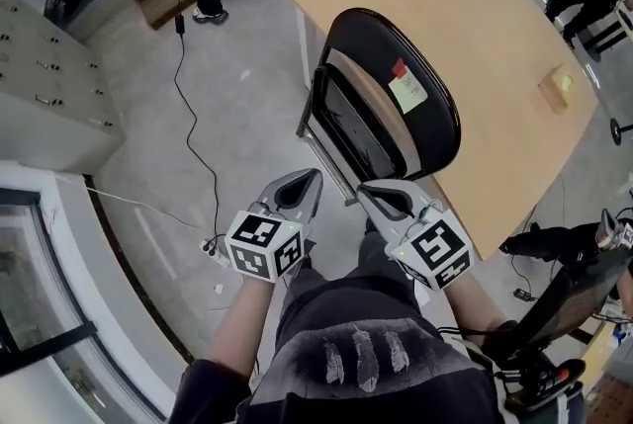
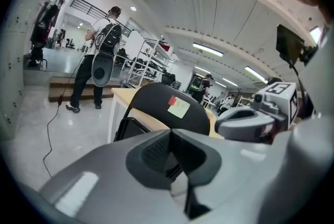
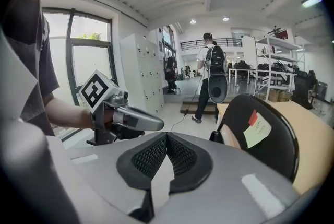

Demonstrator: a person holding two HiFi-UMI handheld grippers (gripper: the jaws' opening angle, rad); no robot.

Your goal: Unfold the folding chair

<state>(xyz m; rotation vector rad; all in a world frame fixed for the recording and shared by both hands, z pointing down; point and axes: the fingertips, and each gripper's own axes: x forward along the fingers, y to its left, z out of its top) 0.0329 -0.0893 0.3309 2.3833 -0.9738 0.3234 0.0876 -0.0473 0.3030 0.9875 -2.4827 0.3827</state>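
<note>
Both left gripper [image 1: 314, 178] and right gripper [image 1: 364, 191], jaws shut, face the folded chair [image 1: 368, 42].

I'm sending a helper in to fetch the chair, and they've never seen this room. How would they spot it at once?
Find the large pale wooden table on the grey floor. Standing folded at its near edge is a black metal folding chair with a rounded backrest. It alone carries a pale green sticky note with a red tab on that backrest.
</note>
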